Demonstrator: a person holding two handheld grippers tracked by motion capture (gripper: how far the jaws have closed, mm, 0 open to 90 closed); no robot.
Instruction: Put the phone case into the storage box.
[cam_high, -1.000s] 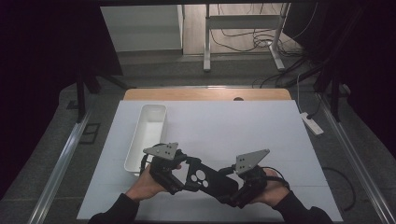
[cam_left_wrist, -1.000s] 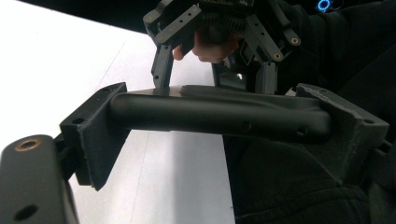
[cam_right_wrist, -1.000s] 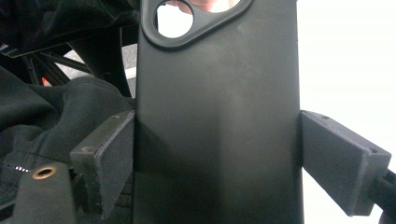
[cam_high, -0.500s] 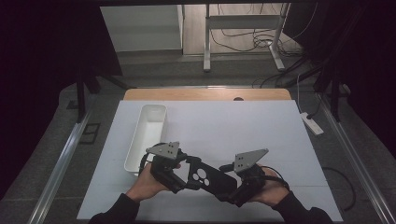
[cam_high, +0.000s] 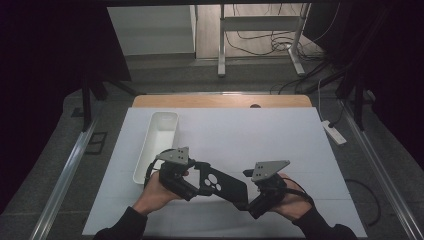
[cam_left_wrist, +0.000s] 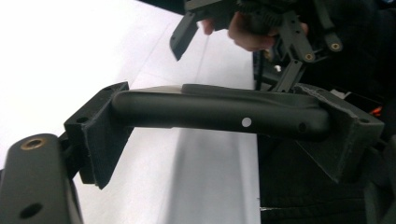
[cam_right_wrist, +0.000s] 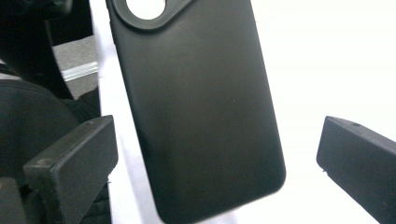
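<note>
So there's exactly one matte black soft phone case (cam_high: 220, 182) in play here, and two hand-held grippers working it over the white table (cam_high: 280, 135). The left gripper (cam_high: 192, 186) has the case clamped across its width at the camera-cutout end. In the left gripper view you can see the case (cam_left_wrist: 224, 112) edge-on, bridging from one pad to the other with both pads pressed on its sides. The case is up off the table, held out between the two hands near the front edge.

The right gripper (cam_high: 250, 202) is at the other end of the case, and its jaws have just been opening. In the right gripper view the plain bottom end of the case (cam_right_wrist: 201, 107) sits between the two pads with a clear gap on either side, so nothing's touching it there; that gripper is spread wide and holding nothing.

Counting the rest: one long white plastic tray (cam_high: 150, 150) lying lengthwise on the left part of the table, just beyond the left hand (cam_high: 152, 195), and one white power strip (cam_high: 334, 133) off the table's right edge on the floor.
</note>
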